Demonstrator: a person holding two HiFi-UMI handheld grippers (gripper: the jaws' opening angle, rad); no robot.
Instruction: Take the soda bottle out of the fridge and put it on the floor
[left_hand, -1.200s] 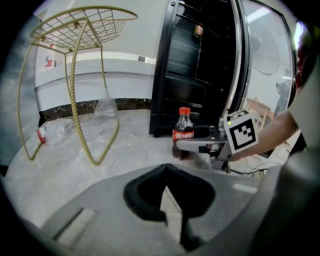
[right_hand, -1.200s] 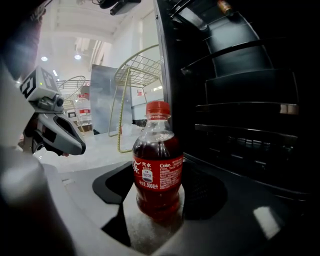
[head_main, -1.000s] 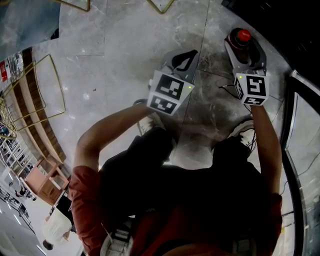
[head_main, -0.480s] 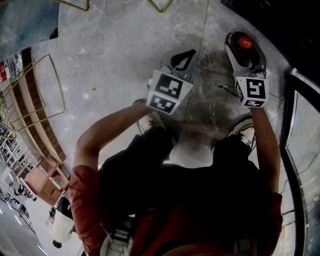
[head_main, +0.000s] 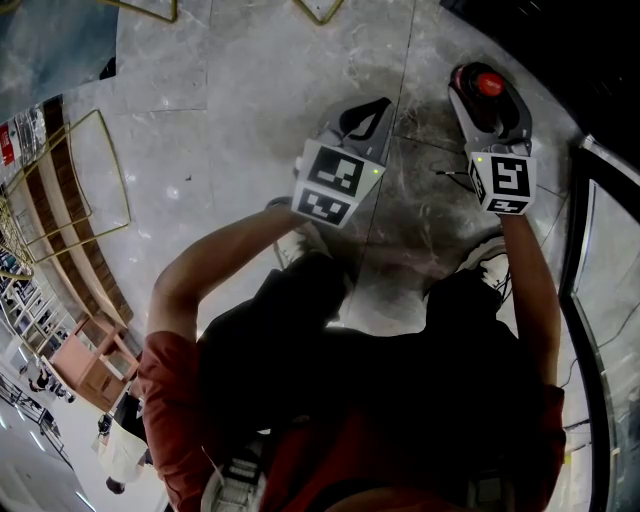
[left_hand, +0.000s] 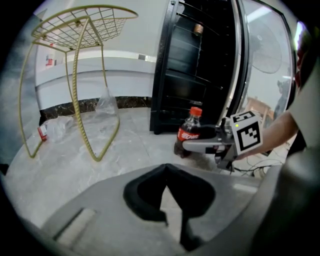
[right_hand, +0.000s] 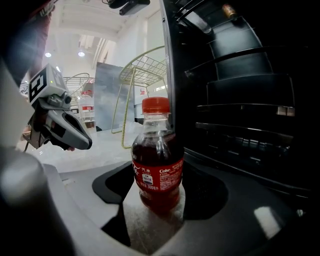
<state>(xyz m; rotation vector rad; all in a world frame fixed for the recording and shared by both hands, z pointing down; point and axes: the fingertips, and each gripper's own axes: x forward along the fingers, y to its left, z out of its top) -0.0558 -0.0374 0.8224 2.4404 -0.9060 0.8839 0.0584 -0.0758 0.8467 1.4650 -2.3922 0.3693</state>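
Grey marble floor (head_main: 250, 90) all round, polished and catching the light. On the far left stands a gold wire stand (left_hand: 80, 30), with a crumple of clear plastic (left_hand: 106, 102) on the floor behind it. On the right is the black fridge (right_hand: 240, 100), wide open, its dark shelves showing.

And there's the soda bottle (right_hand: 157, 165), out of the fridge: upright, red cap on top, red label facing us, just beside the foot of the fridge. From the left gripper view its base looks to be down on the marble.

The right gripper (right_hand: 159, 192) has it, one dark pad against each side of the bottle's lower body, pinching it. The right arm (head_main: 535, 290) reaches out nearly straight along the right side, with the gripper tipped gently downward.

The left gripper (left_hand: 167, 170) hangs over bare floor, well apart from the bottle, to its left. Its claw is pressed together at the tips with nothing in it. That arm (head_main: 220, 255) is bent at the elbow, the forearm coming in from the left and the gripper angled more steeply toward the floor.
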